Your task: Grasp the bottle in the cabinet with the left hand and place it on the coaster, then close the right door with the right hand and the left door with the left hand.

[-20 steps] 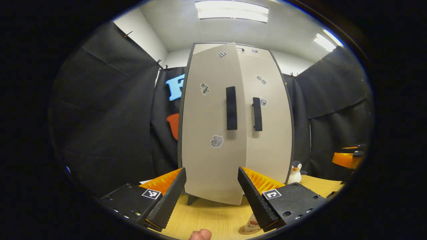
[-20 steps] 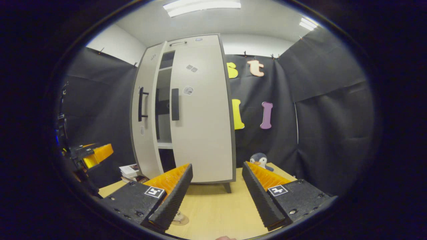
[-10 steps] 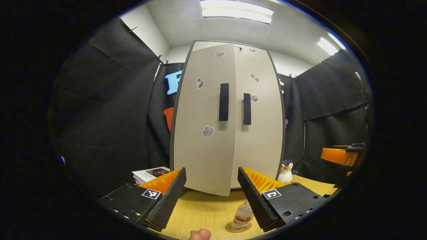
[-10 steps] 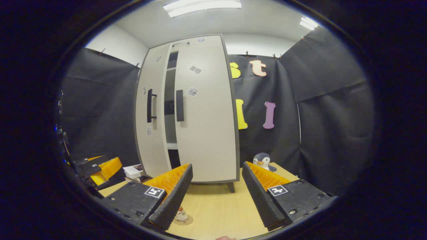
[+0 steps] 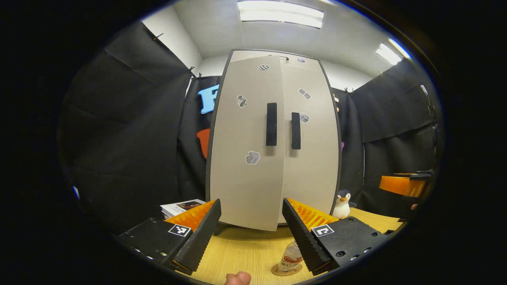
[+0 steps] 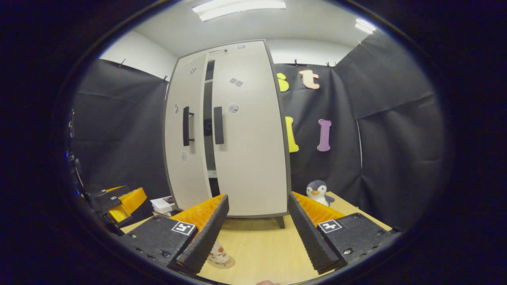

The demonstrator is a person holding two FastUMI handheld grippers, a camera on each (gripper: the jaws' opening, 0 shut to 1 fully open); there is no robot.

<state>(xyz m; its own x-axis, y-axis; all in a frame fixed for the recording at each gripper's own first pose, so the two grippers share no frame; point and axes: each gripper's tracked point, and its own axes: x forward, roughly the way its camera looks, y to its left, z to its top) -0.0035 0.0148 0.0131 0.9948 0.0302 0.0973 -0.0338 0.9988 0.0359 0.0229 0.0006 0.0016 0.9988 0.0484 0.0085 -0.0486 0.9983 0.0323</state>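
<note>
In the left gripper view, the small clear bottle with the red label (image 5: 291, 258) stands on a round cork coaster (image 5: 286, 270), both partly hidden behind the gripper's own right finger. Just ahead of the left finger, the stack of white books (image 5: 181, 207) is covered along its near edge. In the right gripper view, the narrow dark gap between the grey cabinet's left door (image 6: 187, 134) and right door (image 6: 249, 130) shows too little of the interior to tell. The door stickers are too small to make out.
</note>
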